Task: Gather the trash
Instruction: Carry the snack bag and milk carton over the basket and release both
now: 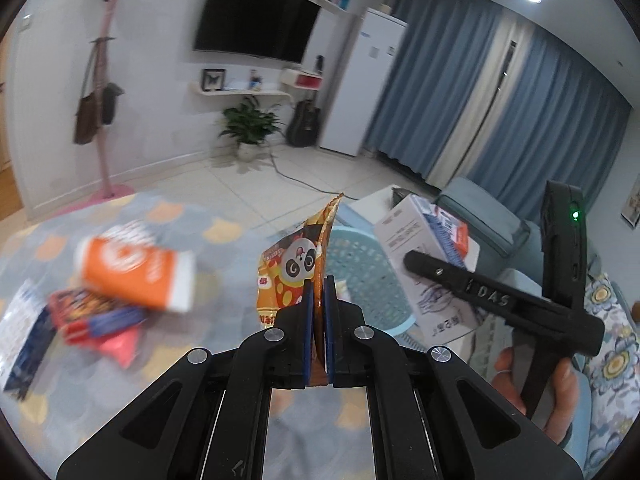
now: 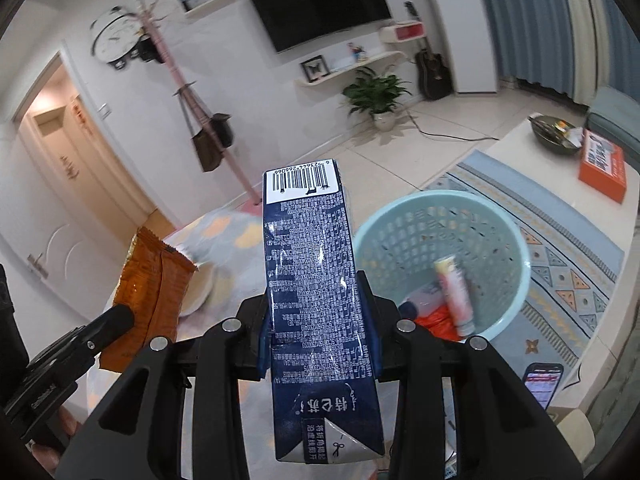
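Orange foil of the wrapper (image 1: 298, 264) was pinched thinly in the clenched left gripper (image 1: 319, 300), just short of the basket (image 1: 360, 276). The right gripper (image 2: 320, 320) clamped a carton (image 2: 312, 280) beside the basket's rim (image 2: 516, 292). Letting go early could drop either onto the rug (image 2: 560, 260), and the slick wrapper might slide free. More trash (image 1: 136, 276) lay on the tabletop (image 1: 48, 240).

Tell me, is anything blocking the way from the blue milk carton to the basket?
Nothing visible does. The right gripper holds the blue milk carton just beside the basket, whose open top has only some trash lying at the bottom.
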`<move>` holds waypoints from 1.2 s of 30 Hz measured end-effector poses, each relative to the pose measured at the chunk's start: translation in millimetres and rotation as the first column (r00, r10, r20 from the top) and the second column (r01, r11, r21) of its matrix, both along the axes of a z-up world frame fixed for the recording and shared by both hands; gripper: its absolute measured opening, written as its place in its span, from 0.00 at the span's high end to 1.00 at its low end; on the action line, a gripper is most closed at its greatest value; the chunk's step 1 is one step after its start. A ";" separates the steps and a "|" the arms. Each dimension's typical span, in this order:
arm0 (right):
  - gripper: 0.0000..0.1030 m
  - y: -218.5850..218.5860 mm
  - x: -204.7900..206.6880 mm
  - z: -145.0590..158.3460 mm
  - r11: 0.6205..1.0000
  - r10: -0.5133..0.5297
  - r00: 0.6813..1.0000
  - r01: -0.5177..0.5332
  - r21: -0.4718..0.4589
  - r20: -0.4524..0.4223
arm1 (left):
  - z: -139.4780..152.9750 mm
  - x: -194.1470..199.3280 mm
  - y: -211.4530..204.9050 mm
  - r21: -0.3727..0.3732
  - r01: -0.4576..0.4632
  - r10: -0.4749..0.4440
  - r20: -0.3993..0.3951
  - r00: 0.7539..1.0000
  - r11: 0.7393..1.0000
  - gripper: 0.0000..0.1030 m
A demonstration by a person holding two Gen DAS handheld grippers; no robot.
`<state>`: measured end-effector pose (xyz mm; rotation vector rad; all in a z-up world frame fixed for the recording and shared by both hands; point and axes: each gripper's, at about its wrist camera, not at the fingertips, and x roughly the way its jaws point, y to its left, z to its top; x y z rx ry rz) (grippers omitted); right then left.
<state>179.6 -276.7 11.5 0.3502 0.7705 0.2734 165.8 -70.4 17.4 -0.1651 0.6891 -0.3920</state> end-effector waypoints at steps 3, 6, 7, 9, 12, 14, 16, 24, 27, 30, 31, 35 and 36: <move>0.69 -18.4 16.4 -7.6 0.999 -0.047 0.999 0.047 -0.006 -0.014 | -3.4 21.7 -23.9 -0.005 0.037 -0.037 -0.018 0.999 0.999 0.97; 0.69 -36.1 33.1 -20.2 0.996 -0.090 0.995 0.089 -0.009 -0.041 | -13.2 46.2 -47.6 -0.027 0.074 -0.075 -0.046 0.996 0.997 0.97; 0.69 -41.8 38.8 -25.4 0.995 -0.104 0.993 0.103 -0.012 -0.052 | -17.5 53.2 -55.0 -0.026 0.082 -0.083 -0.055 0.995 0.996 0.97; 0.69 -54.9 51.8 -40.5 0.991 -0.135 0.987 0.134 -0.012 -0.086 | -28.3 67.1 -71.5 -0.027 0.104 -0.106 -0.078 0.991 0.994 0.97; 0.69 -70.4 67.1 -62.2 0.985 -0.175 0.977 0.174 -0.018 -0.126 | -42.5 85.5 -90.2 -0.024 0.123 -0.125 -0.106 0.986 0.992 0.97; 0.69 -78.1 76.6 -76.0 0.981 -0.192 0.970 0.191 -0.024 -0.151 | -50.1 95.7 -99.6 -0.036 0.136 -0.140 -0.122 0.983 0.990 0.97; 0.69 -83.5 85.1 -87.6 0.978 -0.209 0.962 0.206 -0.035 -0.173 | -58.5 104.1 -108.1 -0.050 0.143 -0.149 -0.136 0.979 0.988 0.97; 0.68 -101.4 103.1 -120.0 0.965 -0.261 0.934 0.252 -0.065 -0.243 | -82.9 124.6 -129.7 -0.080 0.146 -0.159 -0.179 0.971 0.986 0.97; 0.61 -104.3 101.9 -119.6 0.968 -0.253 0.940 0.244 -0.065 -0.229 | -82.5 121.2 -128.4 -0.070 0.130 -0.141 -0.171 0.975 0.989 0.91; 0.49 -105.3 97.0 -114.4 0.966 -0.259 0.943 0.250 -0.070 -0.209 | -77.2 114.5 -125.8 -0.064 0.124 -0.133 -0.158 0.978 0.990 0.74; 0.49 -104.6 95.2 -112.8 0.967 -0.254 0.945 0.245 -0.069 -0.205 | -74.9 111.8 -124.1 -0.063 0.123 -0.131 -0.152 0.980 0.990 0.70; 0.49 -99.2 85.3 -103.8 0.971 -0.237 0.953 0.230 -0.056 -0.188 | -66.6 103.8 -120.1 -0.066 0.118 -0.126 -0.131 0.983 0.991 0.63; 0.49 -96.9 83.0 -101.2 0.972 -0.233 0.955 0.226 -0.057 -0.183 | -64.5 99.6 -117.4 -0.066 0.118 -0.126 -0.124 0.984 0.991 0.62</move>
